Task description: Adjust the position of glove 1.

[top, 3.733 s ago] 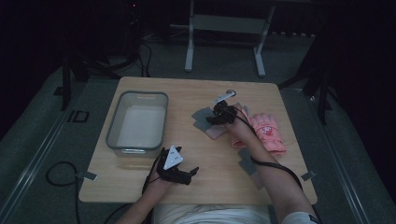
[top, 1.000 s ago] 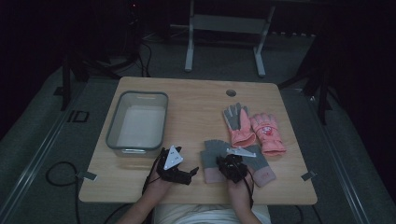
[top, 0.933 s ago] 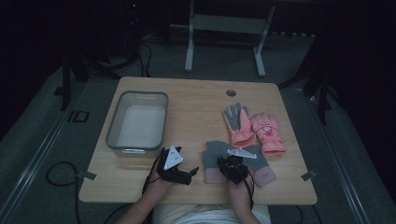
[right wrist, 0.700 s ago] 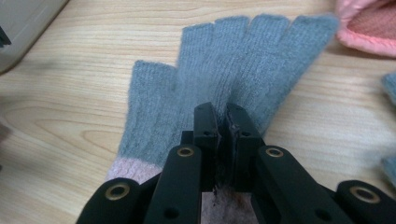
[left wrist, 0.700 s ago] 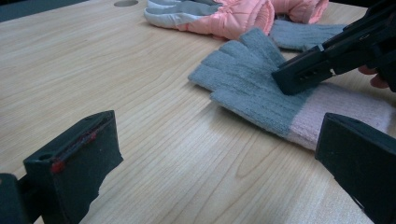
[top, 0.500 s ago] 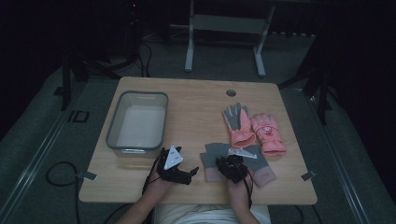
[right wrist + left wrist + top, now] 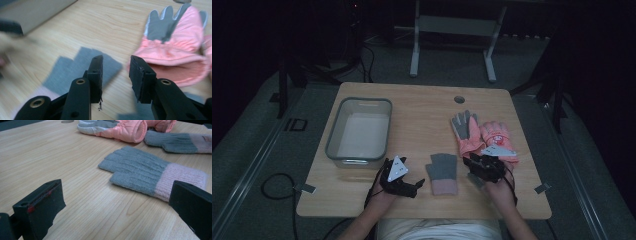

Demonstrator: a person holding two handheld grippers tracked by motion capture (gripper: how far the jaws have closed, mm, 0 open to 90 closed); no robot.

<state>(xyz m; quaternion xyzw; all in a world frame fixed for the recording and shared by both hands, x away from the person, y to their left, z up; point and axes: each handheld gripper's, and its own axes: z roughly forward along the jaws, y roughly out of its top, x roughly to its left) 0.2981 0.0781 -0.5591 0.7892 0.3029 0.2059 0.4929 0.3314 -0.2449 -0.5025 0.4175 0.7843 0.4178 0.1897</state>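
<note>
While the right tool (image 7: 477, 167) hung just above the surface (image 7: 422, 110), its jaws had just been opening and stood part open with nothing between them, over the gap between 1 grey mitten (image 7: 442, 172) and the pink glove (image 7: 469, 132). The left tool (image 7: 412, 186) rested with jaws wide apart and empty, the grey mitten lying flat just beyond them. A second grey mitten (image 7: 175, 142) lay near the pink glove.

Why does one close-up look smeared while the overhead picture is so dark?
High view: dim, the room black beyond the table. Right gripper view: motion blur smears the grey glove and left edge. Left gripper view: bright and sharp on that glove.
</note>
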